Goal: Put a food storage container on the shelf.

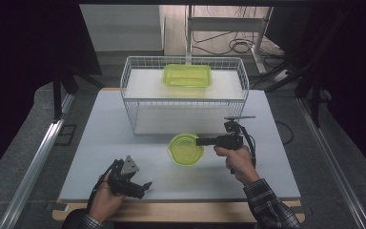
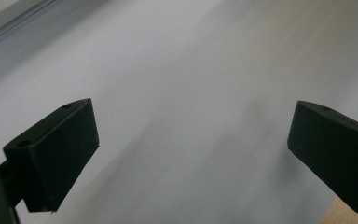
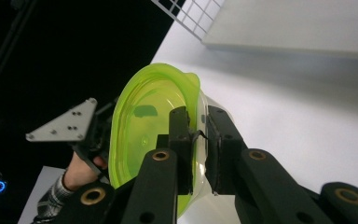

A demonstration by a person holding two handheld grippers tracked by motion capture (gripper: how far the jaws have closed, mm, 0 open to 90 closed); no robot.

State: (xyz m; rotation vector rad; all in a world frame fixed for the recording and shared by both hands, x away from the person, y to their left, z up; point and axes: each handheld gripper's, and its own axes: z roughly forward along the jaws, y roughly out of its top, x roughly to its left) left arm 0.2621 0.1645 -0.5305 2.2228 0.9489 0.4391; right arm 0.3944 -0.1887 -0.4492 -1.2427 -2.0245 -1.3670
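Nearest, at the lower left of the high view, the left gripper rests idle over the matte white table, jaws spread wide with nothing between them, likely kept clear of the work. Just right of centre, the right gripper pinches the thin rim of a translucent lime-green round bowl, seemingly for lifting. Beyond, a white wire basket stands, a matching rectangular green container inside it.
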